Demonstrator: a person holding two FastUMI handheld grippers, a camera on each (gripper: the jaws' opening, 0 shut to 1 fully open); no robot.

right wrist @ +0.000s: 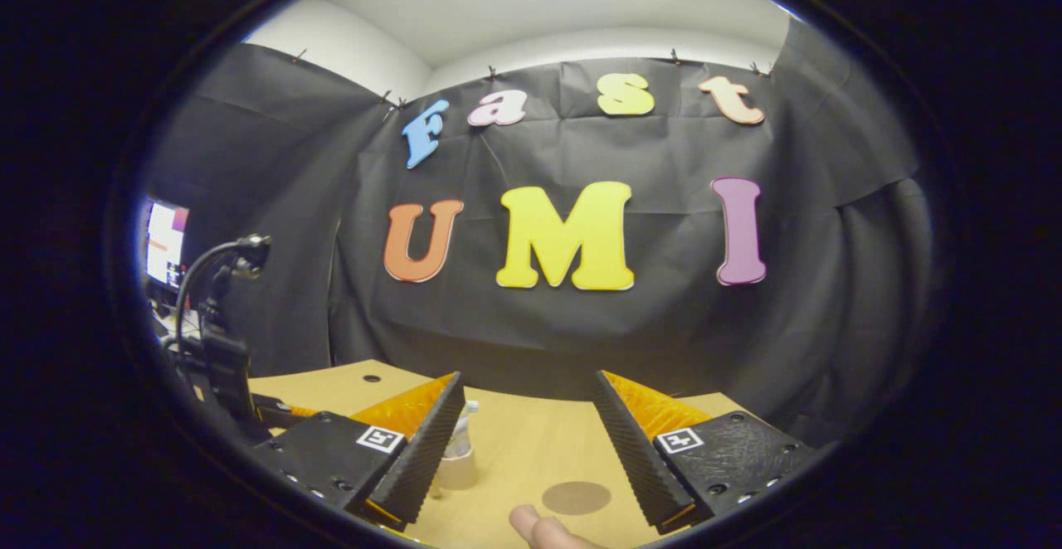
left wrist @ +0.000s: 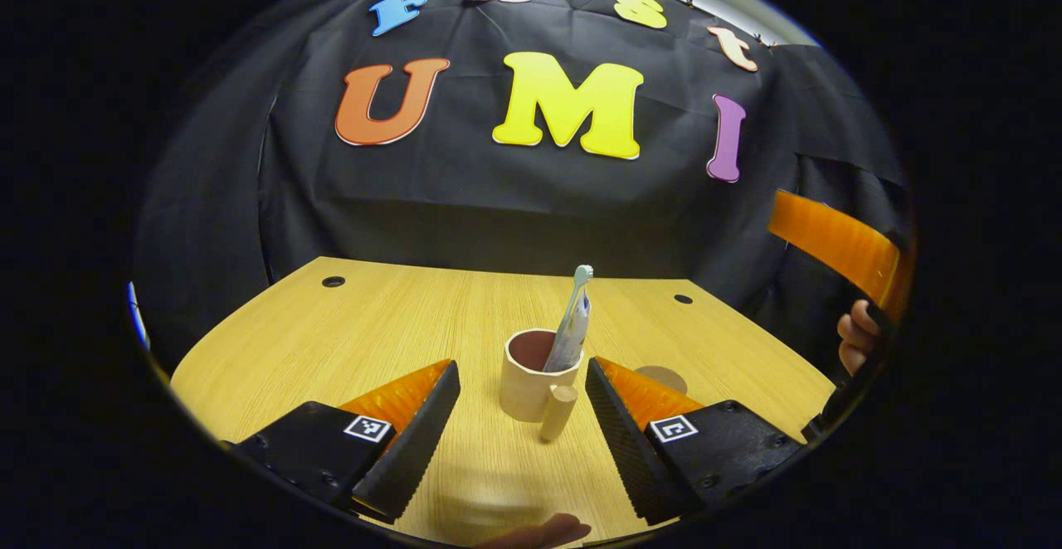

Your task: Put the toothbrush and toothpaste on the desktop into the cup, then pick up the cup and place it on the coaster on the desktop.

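Light wood-grain counter [left wrist: 373,333], laminate look, two small dark round holes near its far edge, one toward each far corner. Directly on it: a pale beige ceramic cup [left wrist: 531,379] with a dark reddish inside and a stubby cylindrical handle facing the camera, standing upright about mid-counter. Flat round brown coaster [left wrist: 664,377] lies just beside the cup to its right in the left gripper view, apart from it, partly hidden. In the right gripper view the coaster [right wrist: 577,497] sits on bare wood with the cup [right wrist: 456,466] to its left.
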